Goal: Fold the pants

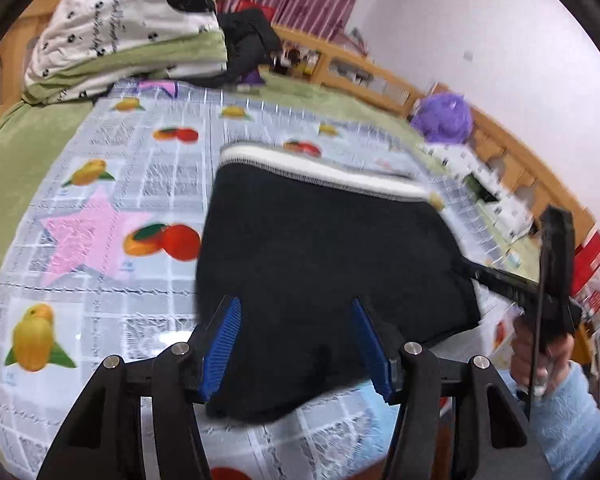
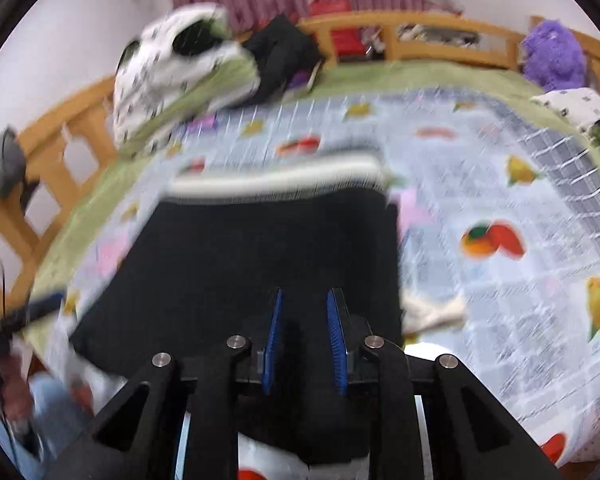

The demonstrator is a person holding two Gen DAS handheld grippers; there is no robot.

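Black pants [image 1: 328, 248] with a white waistband [image 1: 320, 166] lie folded on a fruit-print sheet. My left gripper [image 1: 296, 304] is open, its blue pads on either side of the near edge of the pants, gripping nothing. My right gripper shows in the left wrist view at the right [image 1: 548, 280], held in a hand. In the right wrist view the pants [image 2: 240, 260] fill the middle, waistband [image 2: 276, 180] far. My right gripper [image 2: 304, 300] hovers over their near edge with a narrow gap between its blue pads, empty. That view is blurred.
The fruit-print sheet [image 1: 112, 200] covers a green bed [image 1: 16, 168] with a wooden frame [image 2: 440, 30]. Folded bedding [image 1: 128, 28] and dark clothes [image 1: 248, 40] are piled at the far end. A purple plush toy [image 1: 444, 118] sits by the rail. A white cloth scrap [image 2: 432, 312] lies right of the pants.
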